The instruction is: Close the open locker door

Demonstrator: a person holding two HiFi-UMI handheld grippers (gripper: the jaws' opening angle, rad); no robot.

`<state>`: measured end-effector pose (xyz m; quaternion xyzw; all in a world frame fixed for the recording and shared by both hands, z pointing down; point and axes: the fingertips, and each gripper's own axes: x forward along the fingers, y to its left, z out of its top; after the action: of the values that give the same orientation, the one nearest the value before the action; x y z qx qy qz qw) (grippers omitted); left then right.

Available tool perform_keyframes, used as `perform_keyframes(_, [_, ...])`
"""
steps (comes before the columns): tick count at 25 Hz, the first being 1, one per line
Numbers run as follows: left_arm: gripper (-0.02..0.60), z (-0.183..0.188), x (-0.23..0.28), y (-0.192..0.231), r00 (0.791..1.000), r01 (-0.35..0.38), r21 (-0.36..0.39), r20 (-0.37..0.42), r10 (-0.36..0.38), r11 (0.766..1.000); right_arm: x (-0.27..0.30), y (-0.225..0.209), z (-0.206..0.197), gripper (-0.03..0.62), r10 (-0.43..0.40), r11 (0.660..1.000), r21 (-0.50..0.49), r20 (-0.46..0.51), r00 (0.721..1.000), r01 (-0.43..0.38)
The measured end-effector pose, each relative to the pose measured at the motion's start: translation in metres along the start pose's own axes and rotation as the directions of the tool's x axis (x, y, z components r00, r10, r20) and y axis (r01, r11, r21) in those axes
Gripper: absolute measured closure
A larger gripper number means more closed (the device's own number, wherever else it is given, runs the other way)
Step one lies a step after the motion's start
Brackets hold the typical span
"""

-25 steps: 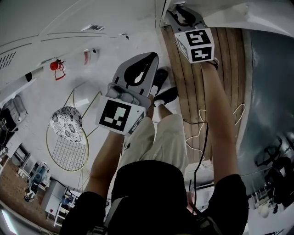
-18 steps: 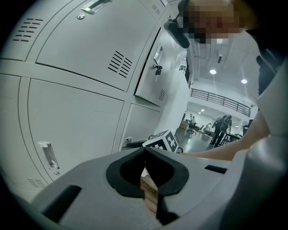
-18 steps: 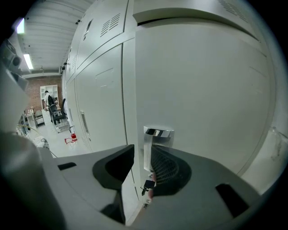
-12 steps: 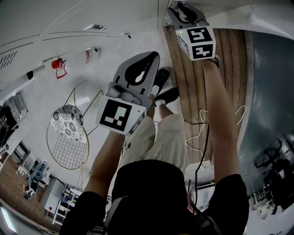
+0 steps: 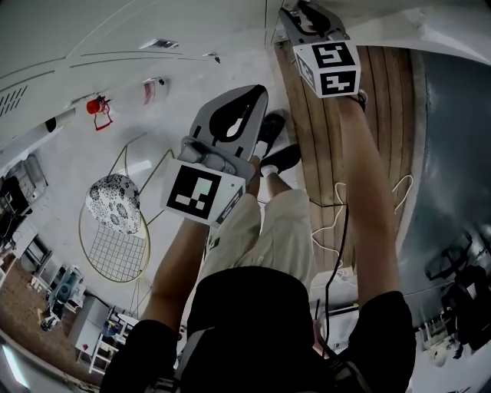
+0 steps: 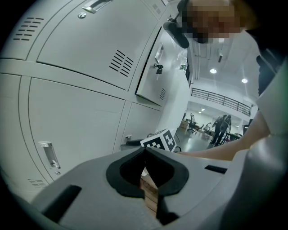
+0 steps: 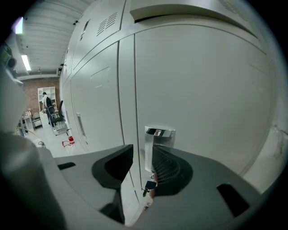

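In the right gripper view the white locker door (image 7: 202,103) lies nearly flush with the locker front. Its chrome handle (image 7: 158,143) stands between my right gripper's (image 7: 146,168) jaws, with a key (image 7: 149,185) hanging below. Those jaws have just been opening. A gap shows beside the left pad, so the gripper is open around the handle. In the head view the right gripper (image 5: 305,17) reaches the lockers at the top edge. My left gripper (image 5: 257,94) hangs in mid-air over the person's legs. Its fingertips meet with nothing between them, as the left gripper view (image 6: 145,150) also shows.
More white lockers (image 6: 76,121) with handles fill the left gripper view. An upper door (image 6: 153,72) with vents and a key stands ajar. Wooden flooring (image 5: 368,115) lies below, with a white cable (image 5: 330,207). A round wire rack (image 5: 115,238) stands at the left.
The right gripper has edged slightly toward the top of the head view. The left gripper has stayed where it was.
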<state>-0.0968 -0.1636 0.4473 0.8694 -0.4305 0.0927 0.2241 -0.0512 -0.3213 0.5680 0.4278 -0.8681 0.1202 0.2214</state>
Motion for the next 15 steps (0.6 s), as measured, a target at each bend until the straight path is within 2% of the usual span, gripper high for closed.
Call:
perform_keyframes(9, [0.565, 0.0015, -0.0005, -0.0022, 1.000, 0.006, 0.021, 0.006, -0.006, 1.000, -0.0002, -0.0009, 0.0005, 0.471, -0.013, 1.000, -0.002, -0.012, 1.000, 0.013])
perform_keyframes(15, [0.565, 0.0057, -0.0041, -0.0032, 1.000, 0.003, 0.028, 0.013, -0.003, 1.000, -0.0020, 0.0029, 0.0014, 0.437, -0.032, 0.999, -0.001, -0.013, 0.999, 0.032])
